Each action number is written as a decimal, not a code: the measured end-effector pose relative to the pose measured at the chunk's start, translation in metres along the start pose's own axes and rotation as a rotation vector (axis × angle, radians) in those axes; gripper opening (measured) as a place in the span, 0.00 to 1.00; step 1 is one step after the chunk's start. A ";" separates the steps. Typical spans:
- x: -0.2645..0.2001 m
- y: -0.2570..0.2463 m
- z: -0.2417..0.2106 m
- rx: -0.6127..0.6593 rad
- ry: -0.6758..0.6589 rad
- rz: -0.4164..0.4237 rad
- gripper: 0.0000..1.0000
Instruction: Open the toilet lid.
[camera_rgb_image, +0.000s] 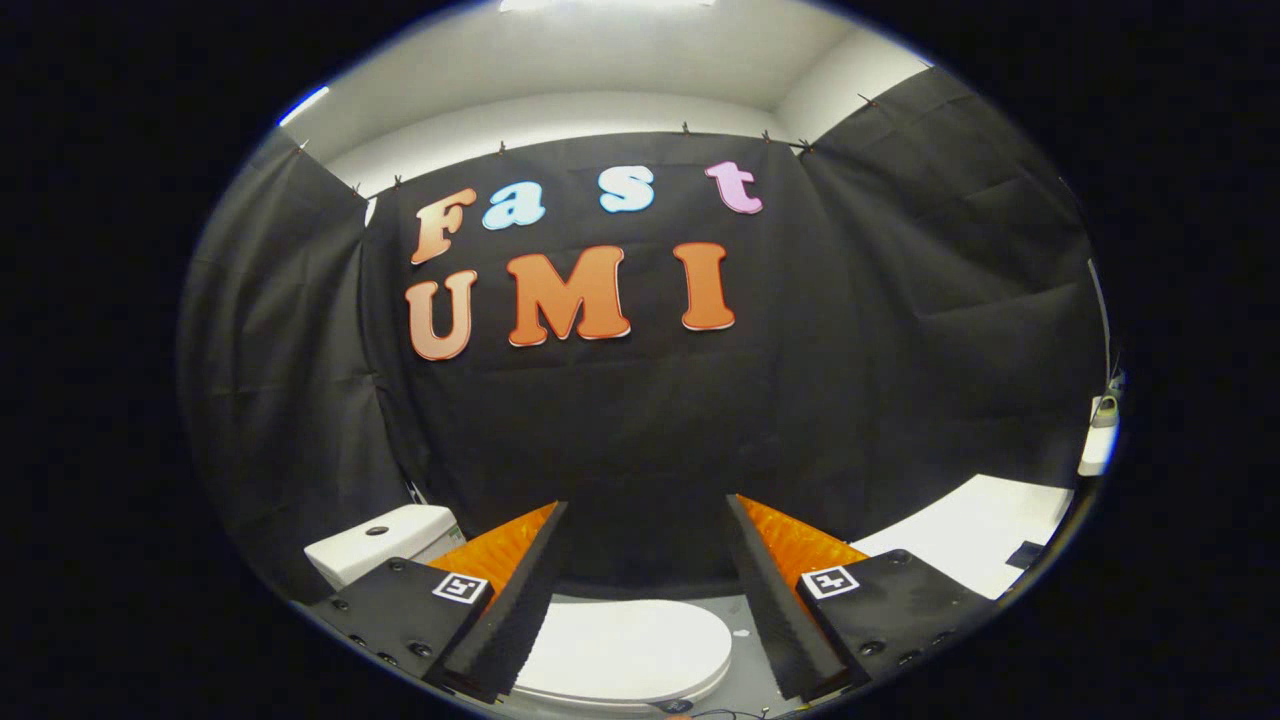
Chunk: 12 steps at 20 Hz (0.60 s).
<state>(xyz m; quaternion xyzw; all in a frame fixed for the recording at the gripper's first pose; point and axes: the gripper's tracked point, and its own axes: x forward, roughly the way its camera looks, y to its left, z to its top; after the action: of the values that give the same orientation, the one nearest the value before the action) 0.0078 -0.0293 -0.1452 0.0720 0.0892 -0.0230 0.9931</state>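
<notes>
A white toilet lid (630, 648) lies flat and closed on the bowl, low between my two fingers and below them. The white cistern (380, 540) with a round flush button stands beyond my left finger (520, 575). My gripper (648, 510) hangs above the toilet, open, with a wide gap between the fingers and nothing held. It does not touch the lid.
Black cloth walls close the booth at the back and on both sides. A white surface (975, 530) lies beyond my right finger. Grey floor (745, 625) shows beside the toilet lid. A small white object (1100, 440) sits at the far right.
</notes>
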 end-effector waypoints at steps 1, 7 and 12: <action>-0.001 -0.003 -0.011 0.023 0.013 -0.003 0.99; 0.010 -0.035 -0.101 0.183 0.149 -0.034 1.00; 0.013 -0.070 -0.196 0.285 0.304 -0.079 0.98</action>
<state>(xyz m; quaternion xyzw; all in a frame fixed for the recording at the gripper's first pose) -0.0171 -0.0698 -0.3479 0.2109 0.2365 -0.0631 0.9464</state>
